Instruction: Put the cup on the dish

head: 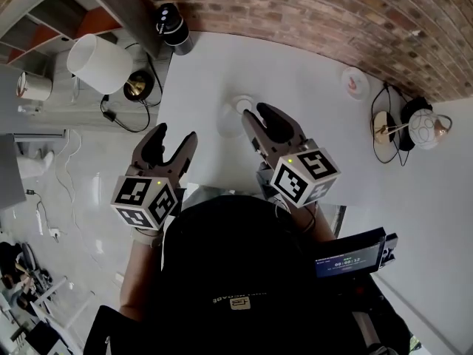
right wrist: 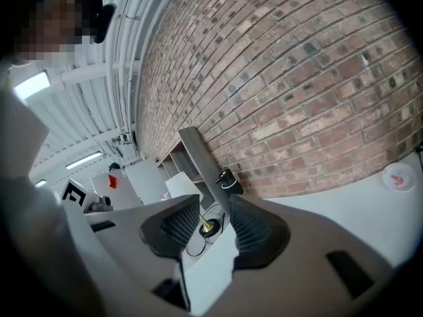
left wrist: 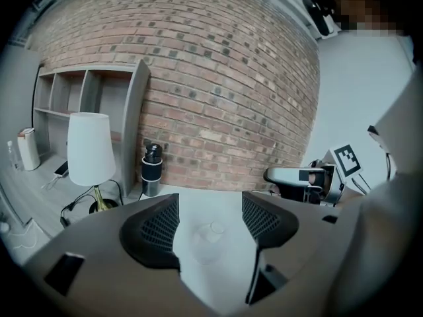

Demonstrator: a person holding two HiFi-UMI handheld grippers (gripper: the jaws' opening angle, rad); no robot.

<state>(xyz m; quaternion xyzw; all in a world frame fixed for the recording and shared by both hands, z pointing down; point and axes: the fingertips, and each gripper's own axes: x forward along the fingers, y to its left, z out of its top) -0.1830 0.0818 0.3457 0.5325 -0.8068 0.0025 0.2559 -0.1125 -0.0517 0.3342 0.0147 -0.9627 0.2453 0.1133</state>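
The clear cup (head: 241, 106) stands upright on the white tabletop (head: 318, 65), not far in from its left edge and about midway between the near and far edges. The dish (head: 355, 82), white with a reddish mark in it, lies well apart from the cup, close to the far edge under the brick wall (head: 310, 6). The left gripper (head: 175, 135) hangs over the left edge of the tabletop. Its fingers (left wrist: 153, 230) are spread wide and hold nothing; in the left gripper view the cup (left wrist: 210, 235) shows in the gap between them but farther out, touching neither finger. The right gripper (head: 255, 112) is over the tabletop just on the near side of the cup. Its fingers (right wrist: 254, 233) are parted by a narrower gap and are likewise empty, with only bare tabletop and the floor beyond showing between them. In the right gripper view the dish (right wrist: 398, 176) sits far off to the side, against the foot of the wall. A black canister (head: 171, 28) with a pale band stands at the far left corner of the tabletop, and a lamp (head: 100, 63) with a white shade stands beyond the left edge.
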